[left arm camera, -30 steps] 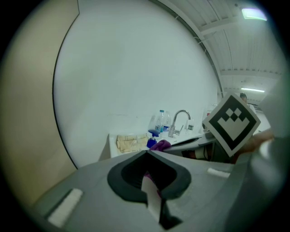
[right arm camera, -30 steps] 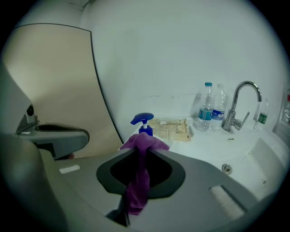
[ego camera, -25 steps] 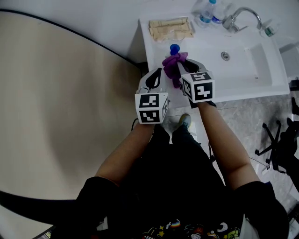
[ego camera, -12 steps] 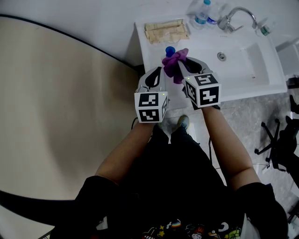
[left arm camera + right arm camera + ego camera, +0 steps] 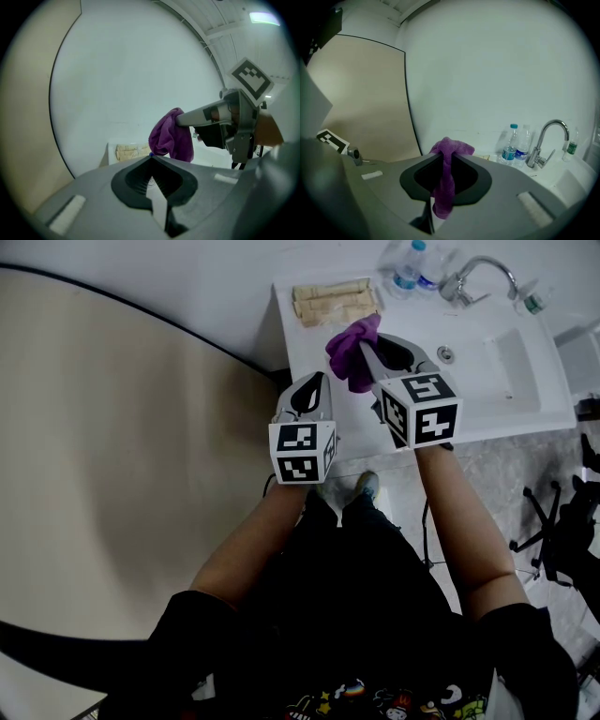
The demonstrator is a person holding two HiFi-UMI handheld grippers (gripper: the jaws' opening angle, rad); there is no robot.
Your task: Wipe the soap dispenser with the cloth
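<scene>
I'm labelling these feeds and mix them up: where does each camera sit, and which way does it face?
Head view: on the head, steeply down at the sink; forearms, left gripper, right gripper show.
Left gripper view: on that gripper, along its shut jaws toward the wall; right gripper shows.
Right gripper view: along its jaws, clamped on the cloth, toward the faucet.
Shared: all three show the cloth.

The cloth (image 5: 354, 352) hides the dispenser (image 5: 151, 154) from the head view; the left gripper view shows only its blue tip. Labels on the bottles (image 5: 509, 145) are unreadable.
</scene>
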